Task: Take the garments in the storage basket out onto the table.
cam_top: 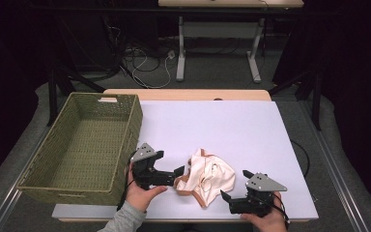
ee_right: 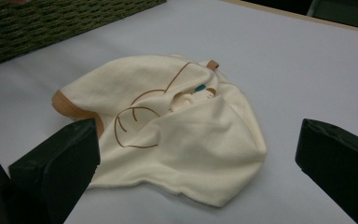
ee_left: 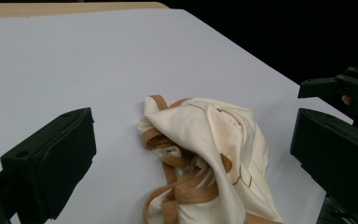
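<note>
- Cloth (cam_top: 206, 177): cream with tan trim, crumpled in a heap on the white table (cam_top: 232, 125), lower centre of the high view, right of the basket
- Left gripper (cam_top: 179, 170): jaws released wide; tips just at the cloth's left edge, nothing pinched. In its own view the heap sits between and beyond the jaws
- Right gripper (cam_top: 225, 195): jaws wide apart too, low right of the cloth, aimed at it, holding nothing
- Flanking from both sides looks like set-up for a two-point pick, so the heap lifts without dragging
- Basket (cam_top: 84, 145): green wicker, empty, left of frame; likely drop spot
</note>
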### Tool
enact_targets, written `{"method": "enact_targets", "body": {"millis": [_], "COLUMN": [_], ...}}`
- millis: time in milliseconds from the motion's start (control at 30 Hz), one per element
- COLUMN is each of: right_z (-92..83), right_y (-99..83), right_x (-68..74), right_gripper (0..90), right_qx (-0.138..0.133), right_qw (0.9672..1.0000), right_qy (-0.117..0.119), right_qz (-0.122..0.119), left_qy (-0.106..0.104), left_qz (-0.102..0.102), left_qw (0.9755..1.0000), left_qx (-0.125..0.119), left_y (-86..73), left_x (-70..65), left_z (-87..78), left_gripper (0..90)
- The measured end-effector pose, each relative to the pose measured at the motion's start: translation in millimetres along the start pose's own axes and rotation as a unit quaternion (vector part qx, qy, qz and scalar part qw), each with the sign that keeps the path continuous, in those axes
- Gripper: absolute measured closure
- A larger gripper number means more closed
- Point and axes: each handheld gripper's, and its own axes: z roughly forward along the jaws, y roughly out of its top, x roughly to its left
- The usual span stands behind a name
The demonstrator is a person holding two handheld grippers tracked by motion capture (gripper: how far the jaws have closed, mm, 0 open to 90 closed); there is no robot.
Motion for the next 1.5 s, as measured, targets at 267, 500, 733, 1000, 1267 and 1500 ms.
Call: {"method": "enact_targets", "body": {"millis": [267, 500, 733, 1000, 1267, 1500], "right_z": [5.0, 13.3, 26.1, 46.2, 51.7, 57.4], "right_y": [5.1, 17.4, 31.5, 36.4, 28.8, 19.0], "right_x": [12.3, 19.4, 31.1, 41.7, 45.3, 52.5], "right_gripper": [1.3, 7.5, 15.5, 23.4, 32.2, 37.8], "right_qx": [-0.001, 0.001, -0.008, -0.002, 0.011, 0.030], "right_qw": [0.9997, 0.9983, 0.9969, 0.9970, 0.9966, 0.9945], "right_qy": [0.023, 0.042, 0.062, 0.065, 0.065, 0.073], "right_qz": [-0.010, -0.040, -0.046, -0.042, -0.049, -0.068], "left_qy": [-0.006, -0.005, 0.001, 0.007, 0.002, -0.005], "left_qz": [0.002, -0.004, -0.005, -0.014, -0.009, -0.014], "left_qw": [0.9998, 0.9996, 0.9996, 0.9997, 0.9999, 0.9999], "left_qx": [-0.017, -0.026, -0.027, -0.017, -0.008, -0.008], "left_y": [-0.1, 2.0, 0.4, -2.4, -5.9, -8.0], "left_x": [-1.9, 0.3, -0.3, 3.1, 2.9, 2.3], "left_z": [-3.8, -6.3, -5.8, -4.8, 1.0, 2.2], "left_gripper": [0.4, 0.4, 0.4, 0.4, 0.4, 0.4]}}
